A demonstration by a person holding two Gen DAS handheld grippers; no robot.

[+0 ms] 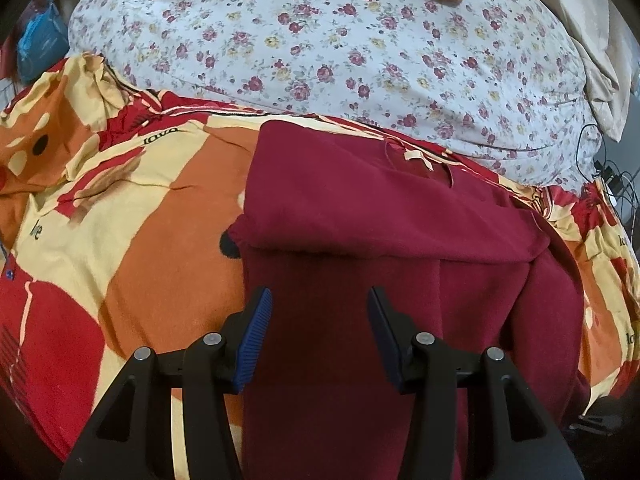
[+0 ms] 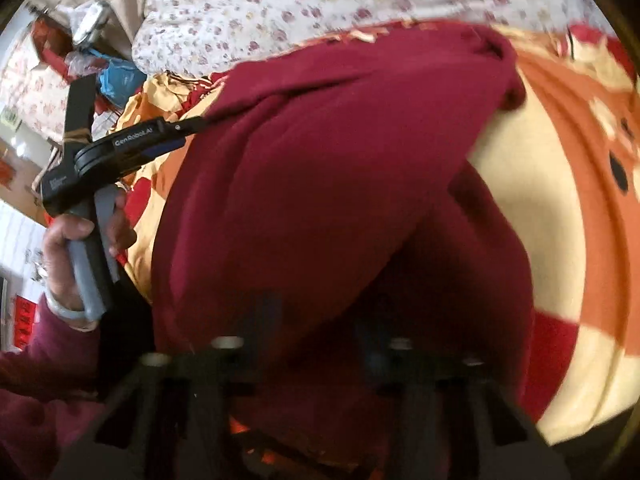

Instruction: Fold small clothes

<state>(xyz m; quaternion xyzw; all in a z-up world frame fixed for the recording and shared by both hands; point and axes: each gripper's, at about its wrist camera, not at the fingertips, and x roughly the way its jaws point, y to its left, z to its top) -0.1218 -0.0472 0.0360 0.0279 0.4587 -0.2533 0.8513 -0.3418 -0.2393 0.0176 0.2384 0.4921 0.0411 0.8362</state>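
A patterned bedsheet (image 1: pixel 132 208) in red, orange and cream covers the bed; a floral quilt (image 1: pixel 340 52) lies beyond the maroon garment (image 1: pixel 380 216). That garment rests on the sheet, its top part folded down over its lower part, neck label showing. The left tool (image 1: pixel 320 300) hovers above it, spread wide. The right tool (image 2: pixel 312 320) is blurred under lifted maroon cloth; its state cannot be told.

My left gripper (image 1: pixel 320 304): black arms, silver pivot screws, ribbed blue pads (image 1: pixel 256 336). My left hand (image 2: pixel 76 252): bare skin, pale bangle, maroon sleeve (image 2: pixel 44 364).
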